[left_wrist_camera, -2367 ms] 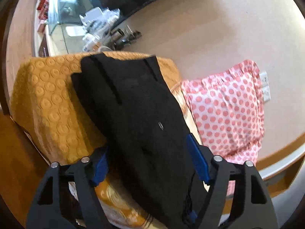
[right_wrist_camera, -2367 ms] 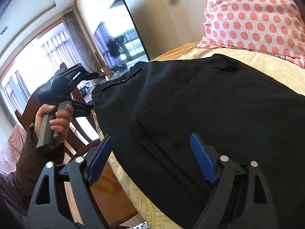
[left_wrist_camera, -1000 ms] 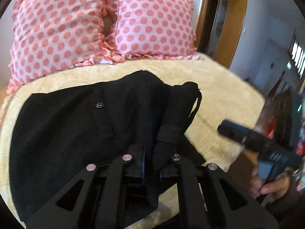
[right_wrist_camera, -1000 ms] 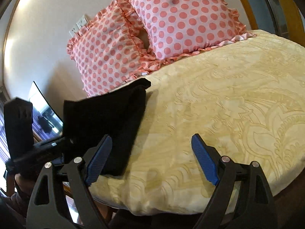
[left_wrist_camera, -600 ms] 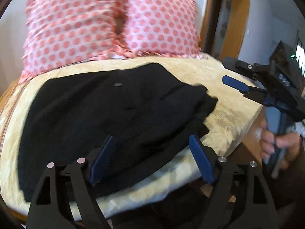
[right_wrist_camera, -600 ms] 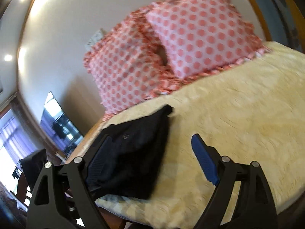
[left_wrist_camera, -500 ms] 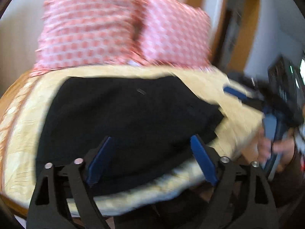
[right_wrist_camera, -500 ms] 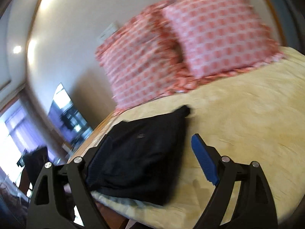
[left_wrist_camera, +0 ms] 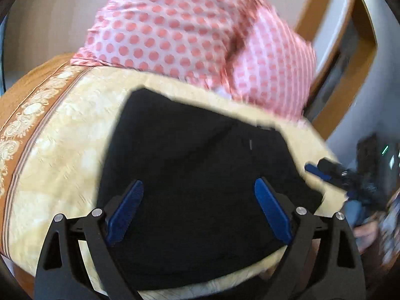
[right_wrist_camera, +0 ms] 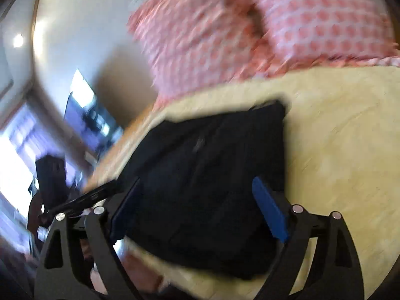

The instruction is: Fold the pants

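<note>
The black pants [left_wrist_camera: 195, 165] lie folded in a compact stack near the front edge of the yellow bed cover [left_wrist_camera: 62, 135]. They also show in the right wrist view [right_wrist_camera: 212, 175], blurred. My left gripper [left_wrist_camera: 197, 207] is open and empty, hovering over the stack's near edge. My right gripper [right_wrist_camera: 200, 207] is open and empty, over the pants from the other side. The right gripper also shows at the right of the left wrist view [left_wrist_camera: 350, 175], and the left gripper at the left of the right wrist view [right_wrist_camera: 75, 200].
Two pink polka-dot pillows [left_wrist_camera: 190, 37] stand at the head of the bed behind the pants. A wooden door frame [left_wrist_camera: 345, 50] is at the right. A TV [right_wrist_camera: 82, 105] and a bright window [right_wrist_camera: 15, 155] are at the left. Bare bed cover [right_wrist_camera: 337, 137] lies right of the pants.
My left gripper opened and let go of the pants, which now lie flat and folded. Both grippers have swung round fast and now face the stack.
</note>
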Available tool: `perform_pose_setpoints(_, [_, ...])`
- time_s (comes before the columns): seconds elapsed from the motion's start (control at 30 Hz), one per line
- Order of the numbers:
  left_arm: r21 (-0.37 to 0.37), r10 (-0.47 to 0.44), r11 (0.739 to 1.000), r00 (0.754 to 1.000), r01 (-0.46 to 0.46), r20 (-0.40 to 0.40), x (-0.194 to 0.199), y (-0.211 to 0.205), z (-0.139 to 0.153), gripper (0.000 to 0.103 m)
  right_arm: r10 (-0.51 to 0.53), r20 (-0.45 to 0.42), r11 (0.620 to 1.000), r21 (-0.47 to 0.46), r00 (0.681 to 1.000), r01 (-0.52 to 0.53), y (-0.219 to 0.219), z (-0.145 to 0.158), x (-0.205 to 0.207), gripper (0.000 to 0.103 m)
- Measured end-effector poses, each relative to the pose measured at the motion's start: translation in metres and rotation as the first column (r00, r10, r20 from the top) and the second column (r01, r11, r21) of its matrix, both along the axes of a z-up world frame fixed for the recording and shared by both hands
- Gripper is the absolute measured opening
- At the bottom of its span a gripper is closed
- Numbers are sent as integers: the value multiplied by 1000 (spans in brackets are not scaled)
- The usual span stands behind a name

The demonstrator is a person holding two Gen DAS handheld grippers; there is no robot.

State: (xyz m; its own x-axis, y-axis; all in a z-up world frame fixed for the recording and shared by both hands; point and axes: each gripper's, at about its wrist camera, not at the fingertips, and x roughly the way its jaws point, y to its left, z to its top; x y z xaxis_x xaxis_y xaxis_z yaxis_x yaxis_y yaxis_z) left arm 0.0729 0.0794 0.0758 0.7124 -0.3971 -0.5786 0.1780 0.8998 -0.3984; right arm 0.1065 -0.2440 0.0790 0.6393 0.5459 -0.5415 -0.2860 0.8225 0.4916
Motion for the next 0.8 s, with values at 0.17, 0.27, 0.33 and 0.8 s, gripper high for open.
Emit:
perform_pose_setpoints(0.17, [-15, 93, 995, 988, -96, -122, 51, 41, -1, 92, -27, -152, 1000, 0, 988, 28, -15, -28, 54, 66])
perform_pose_setpoints(0.27, [14, 78, 997, 979, -77, -189, 74, 44, -11, 89, -6, -187, 999, -35, 982, -1, -7, -41, 64, 66])
perform_pose_setpoints(0.33, [29, 67, 998, 972, -62, -226, 83, 42, -19, 87, 4, -184, 999, -35, 983, -10, -3, -47, 62, 65])
perform_pose_setpoints(0.8, [28, -21, 999, 962, 30, -271, 97, 27, -29, 19, 111, -80, 991, -60, 991, -116, 12, -37, 54, 18])
